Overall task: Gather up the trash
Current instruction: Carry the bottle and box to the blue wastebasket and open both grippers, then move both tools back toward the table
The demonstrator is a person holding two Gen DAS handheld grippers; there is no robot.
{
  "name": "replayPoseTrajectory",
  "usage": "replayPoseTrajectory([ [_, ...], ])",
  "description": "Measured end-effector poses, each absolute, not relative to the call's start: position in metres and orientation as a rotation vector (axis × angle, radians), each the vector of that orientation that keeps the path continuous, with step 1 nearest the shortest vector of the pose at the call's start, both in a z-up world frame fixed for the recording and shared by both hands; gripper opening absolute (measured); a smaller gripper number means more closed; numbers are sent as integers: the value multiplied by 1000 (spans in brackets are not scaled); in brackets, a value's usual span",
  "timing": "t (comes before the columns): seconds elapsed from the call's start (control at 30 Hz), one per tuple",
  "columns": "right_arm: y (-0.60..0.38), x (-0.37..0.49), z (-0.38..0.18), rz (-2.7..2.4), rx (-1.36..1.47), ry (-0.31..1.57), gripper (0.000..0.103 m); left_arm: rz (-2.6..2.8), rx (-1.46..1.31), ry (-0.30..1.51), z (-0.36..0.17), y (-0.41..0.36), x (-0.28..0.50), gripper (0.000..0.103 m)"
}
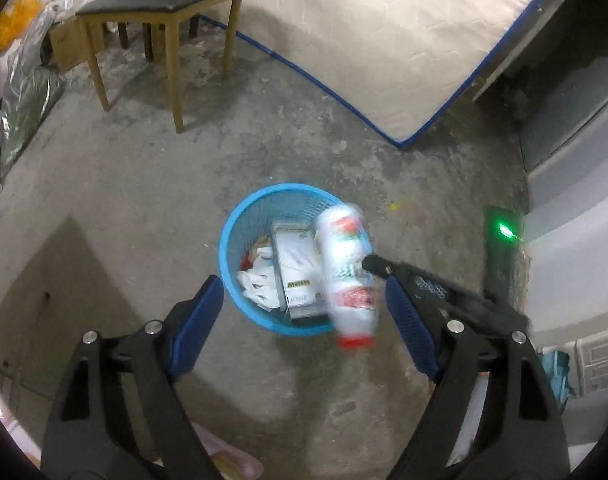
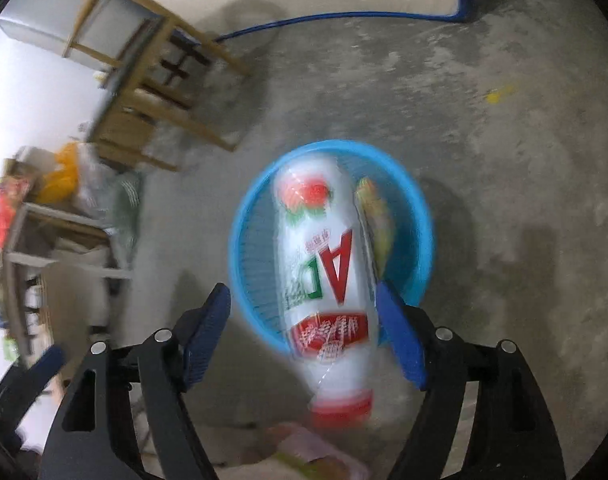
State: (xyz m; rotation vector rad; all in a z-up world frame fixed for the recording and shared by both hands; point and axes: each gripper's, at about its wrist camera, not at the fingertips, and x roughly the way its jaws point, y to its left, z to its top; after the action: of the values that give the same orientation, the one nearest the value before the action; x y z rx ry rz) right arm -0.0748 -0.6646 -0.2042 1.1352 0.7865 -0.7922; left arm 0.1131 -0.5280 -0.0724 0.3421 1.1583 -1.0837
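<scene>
The room is bare concrete floor, with a mattress leaning or lying at the far side and a wooden chair beside it. In the middle of the floor stands the blue mesh basket, already holding a flat box and some crumpled white wrappers.

The task's thing at this moment is a white plastic bottle with a red cap — it sits blurred above the basket's near rim, between the pads of the right tongs, cap toward the camera. The right tongs stand apart: the left pad is well clear of the bottle, while the right pad looks to be against its side or just off it; the blur makes that hard to settle. I judge the bottle is being let go rather than gripped.

The left tongs are spread wide with nothing between them, pointing down at the basket.

The risk is plain enough. The bottle hangs over the rim's near edge rather than the basket's middle, so it could clip the rim and bounce onto the floor — or tip the light basket over and spill what is inside. The box standing on edge inside leaves little room, so the bottle might also land on it and roll out.
</scene>
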Motion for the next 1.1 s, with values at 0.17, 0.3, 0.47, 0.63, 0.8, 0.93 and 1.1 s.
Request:
replayPoseTrajectory([
  [0.17, -667, -90, -208, -817, 1166, 737, 73, -1085, 309, 1115, -53, -496, 118, 82],
  [0.3, -659, -107, -209, -830, 1166, 722, 73, -1080, 293, 1077, -40, -475, 116, 83],
  [0.47, -638, -127, -202, -823, 1146, 725, 73, -1087, 251, 1047, -18, -444, 109, 84],
  [0.63, -593, -141, -171, -779, 1051, 714, 73, -1092, 206, 953, 14, -398, 98, 88],
  [0.8, -535, -145, -125, -722, 919, 689, 76, -1062, 113, 861, 40, -332, 87, 92],
  [0.93, -494, -137, -89, -608, 860, 641, 77, -1010, 41, 816, 50, -278, 82, 93],
  [1.1, -453, -107, -55, -405, 835, 621, 77, -948, -55, 781, 54, -201, 85, 93],
])
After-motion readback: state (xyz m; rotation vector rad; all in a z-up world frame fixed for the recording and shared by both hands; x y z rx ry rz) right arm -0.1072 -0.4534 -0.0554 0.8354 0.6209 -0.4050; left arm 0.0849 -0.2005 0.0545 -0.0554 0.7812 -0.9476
